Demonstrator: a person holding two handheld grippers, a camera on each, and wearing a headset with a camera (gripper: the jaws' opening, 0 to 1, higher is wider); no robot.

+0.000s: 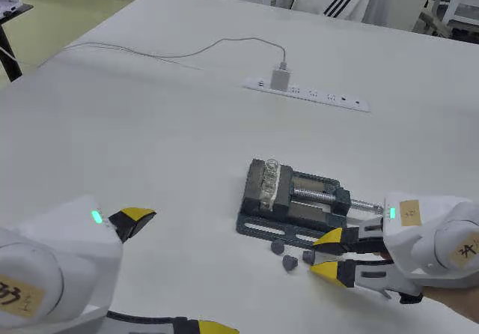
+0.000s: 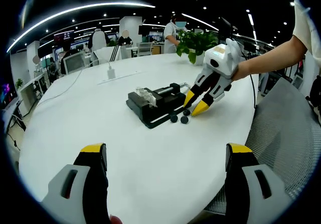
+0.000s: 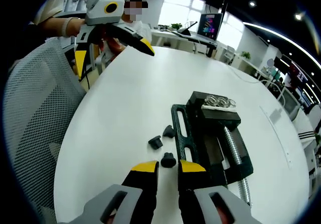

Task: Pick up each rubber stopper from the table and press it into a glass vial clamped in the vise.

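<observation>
I see my right gripper [image 1: 324, 254] low beside the vise [image 1: 292, 203], jaws parted. Three dark stoppers [image 1: 288, 263] lie just off its tips.

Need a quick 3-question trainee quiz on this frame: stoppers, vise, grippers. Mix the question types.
1. Count: how many rubber stoppers lie on the table beside the vise?
2. True or false: the right gripper is shut on one of the rubber stoppers.
3. Pick one. The glass vials are: A) clamped in the vise; B) lying loose on the table; C) held by the right gripper.

Key
1. Three.
2. False. Its fingers are apart, with nothing held; it is low over the table, next to the rubber stoppers.
3. A.
</observation>
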